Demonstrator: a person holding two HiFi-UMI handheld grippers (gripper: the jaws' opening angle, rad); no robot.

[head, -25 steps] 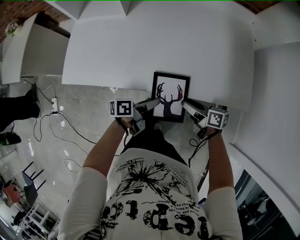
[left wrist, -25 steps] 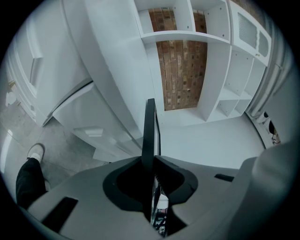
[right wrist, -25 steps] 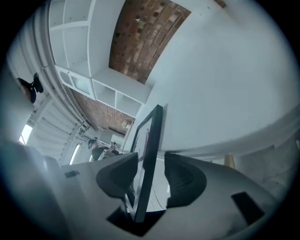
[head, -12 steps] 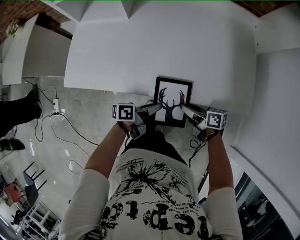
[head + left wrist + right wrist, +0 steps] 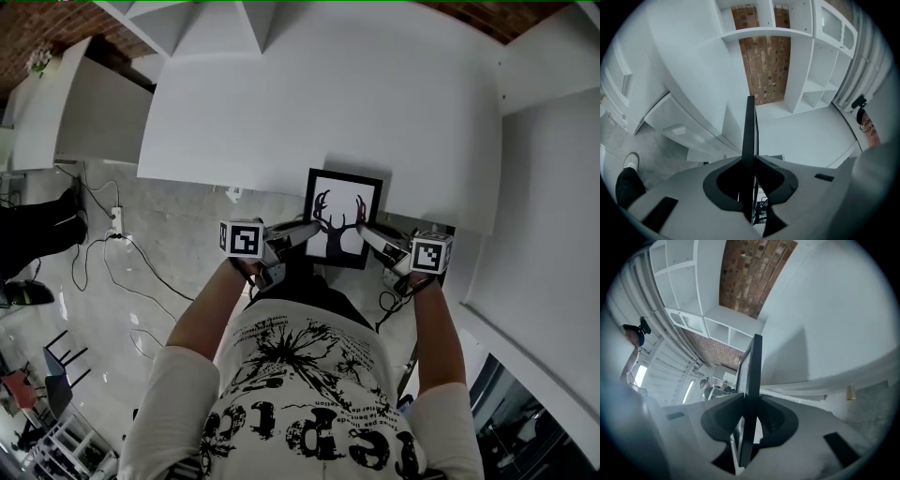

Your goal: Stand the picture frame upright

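Observation:
The picture frame (image 5: 342, 217) is black with a deer silhouette on white, and it sits at the near edge of the white table (image 5: 328, 103). My left gripper (image 5: 314, 231) is shut on the frame's lower left edge. My right gripper (image 5: 362, 229) has just been closing and now clamps the lower right edge. In the left gripper view the frame (image 5: 750, 126) shows edge-on as a thin dark bar pinched between the jaws of the left gripper (image 5: 751, 161). The right gripper view shows the same: the frame (image 5: 753, 371) stands edge-on in the right gripper (image 5: 751, 401).
A second white counter (image 5: 553, 187) runs along the right. Grey floor with loose cables (image 5: 103, 253) and a bystander's dark leg (image 5: 37, 225) lie at the left. White shelves (image 5: 820, 70) and a brick wall (image 5: 764, 51) stand beyond the table.
The right gripper's jaws have closed onto the frame's right edge. The left gripper keeps its grip on the left edge. Both hands have barely shifted.

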